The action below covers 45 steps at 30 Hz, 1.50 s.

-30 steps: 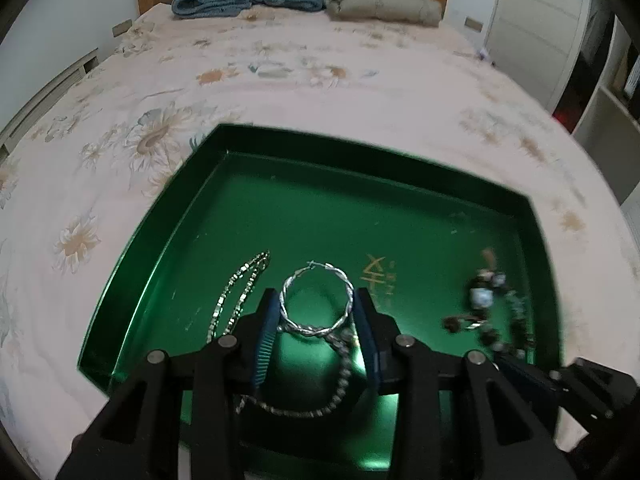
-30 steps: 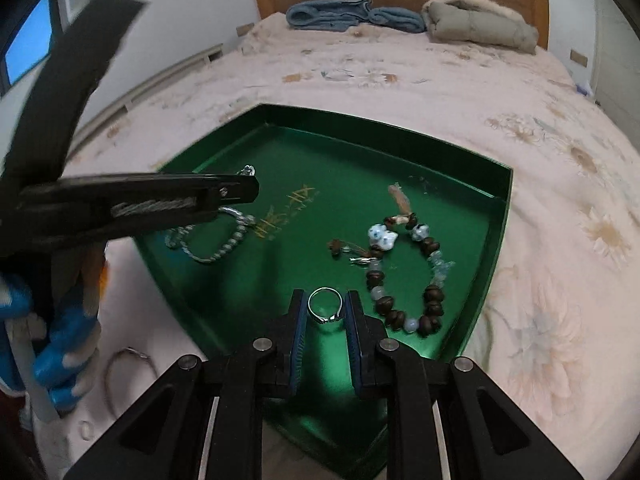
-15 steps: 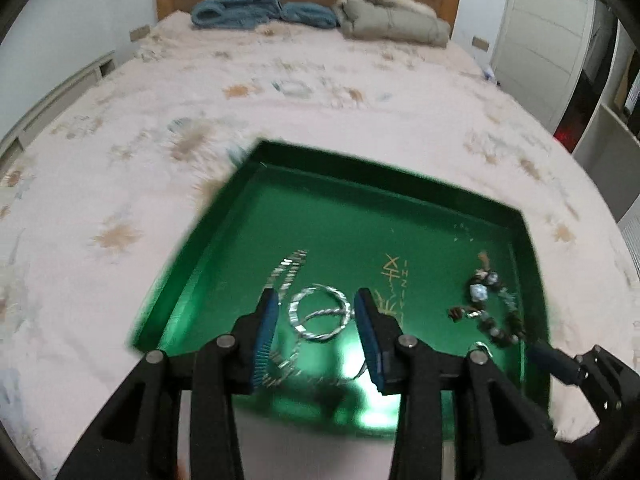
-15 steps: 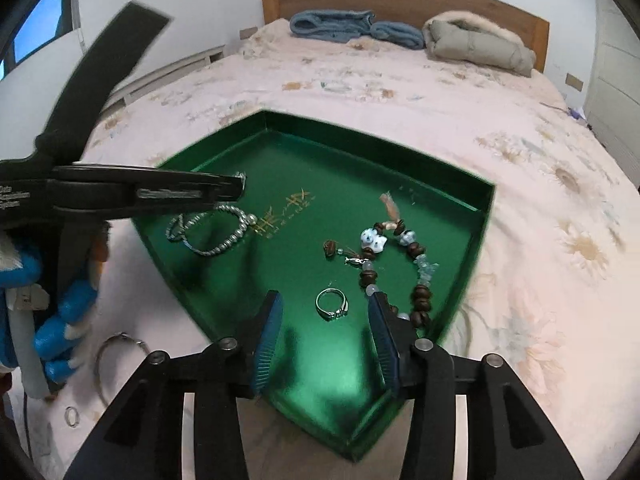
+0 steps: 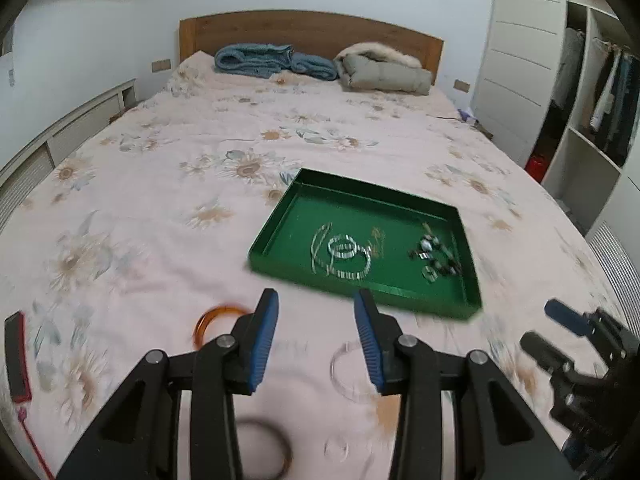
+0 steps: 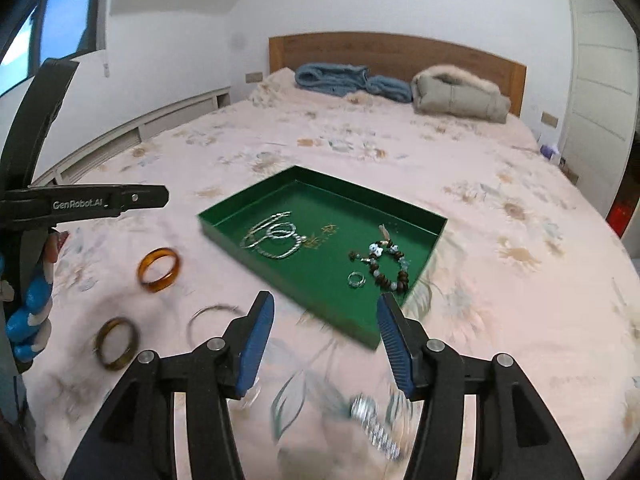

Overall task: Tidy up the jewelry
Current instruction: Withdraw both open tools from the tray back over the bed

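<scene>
A green tray point(image 5: 276, 232) point(image 6: 424, 216) lies on the bed. In it are a silver hoop point(image 5: 342, 247) point(image 6: 282, 230) on a silver chain point(image 5: 320, 244), a small silver ring point(image 6: 355, 279) point(image 5: 430, 272) and a beaded bracelet point(image 6: 386, 266) point(image 5: 436, 252). My left gripper point(image 5: 316, 338) is open and empty, held back above the bedspread. My right gripper point(image 6: 326, 338) is open and empty, also short of the tray. On the bedspread lie an orange bangle point(image 6: 159, 270) point(image 5: 212, 320), a brown bangle point(image 6: 116, 343), a thin wire bangle point(image 6: 212, 320), a clear bangle point(image 5: 350, 372) and a silver spring-like piece point(image 6: 374, 420).
Flowered bedspread point(image 5: 160, 200) all round. A blue blanket point(image 5: 272, 60) and a grey quilt point(image 5: 384, 72) lie by the wooden headboard. A red and black flat object point(image 5: 16, 354) lies at the left. A dark bangle point(image 5: 264, 452) lies near the camera. A wardrobe point(image 5: 580, 100) stands on the right.
Both grippers opened, leaving the hoop and the small ring in the tray, then pulled back and up away from the tray. Loose bangles on the bedspread came into view.
</scene>
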Each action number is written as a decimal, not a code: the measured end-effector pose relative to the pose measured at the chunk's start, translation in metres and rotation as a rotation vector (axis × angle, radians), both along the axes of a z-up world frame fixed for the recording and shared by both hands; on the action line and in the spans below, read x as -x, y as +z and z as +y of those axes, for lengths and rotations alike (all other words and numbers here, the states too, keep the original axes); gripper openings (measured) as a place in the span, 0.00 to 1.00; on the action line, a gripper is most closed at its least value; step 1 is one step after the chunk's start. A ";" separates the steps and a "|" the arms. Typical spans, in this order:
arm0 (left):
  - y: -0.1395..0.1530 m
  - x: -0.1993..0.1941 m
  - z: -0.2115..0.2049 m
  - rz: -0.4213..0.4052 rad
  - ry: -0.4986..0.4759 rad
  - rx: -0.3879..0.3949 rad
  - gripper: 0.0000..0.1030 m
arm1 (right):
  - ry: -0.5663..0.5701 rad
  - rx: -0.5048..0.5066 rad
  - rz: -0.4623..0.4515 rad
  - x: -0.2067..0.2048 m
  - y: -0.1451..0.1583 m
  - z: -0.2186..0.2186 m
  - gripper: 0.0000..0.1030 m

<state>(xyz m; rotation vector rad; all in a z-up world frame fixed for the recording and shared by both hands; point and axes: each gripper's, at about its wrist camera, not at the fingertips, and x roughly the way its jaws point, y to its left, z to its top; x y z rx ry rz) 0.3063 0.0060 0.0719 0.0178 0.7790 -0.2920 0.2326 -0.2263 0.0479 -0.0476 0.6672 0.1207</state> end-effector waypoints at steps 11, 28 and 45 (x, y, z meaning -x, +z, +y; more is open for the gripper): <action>-0.006 0.123 0.062 0.005 0.037 -0.015 0.37 | -0.032 -0.084 -0.020 0.130 0.007 -0.007 0.54; -0.044 0.160 0.103 0.056 0.122 -0.006 0.37 | -0.095 -0.195 0.002 0.188 -0.014 -0.030 0.51; -0.113 0.071 0.095 0.185 0.108 -0.007 0.37 | 0.040 -0.183 0.145 0.107 -0.067 0.033 0.43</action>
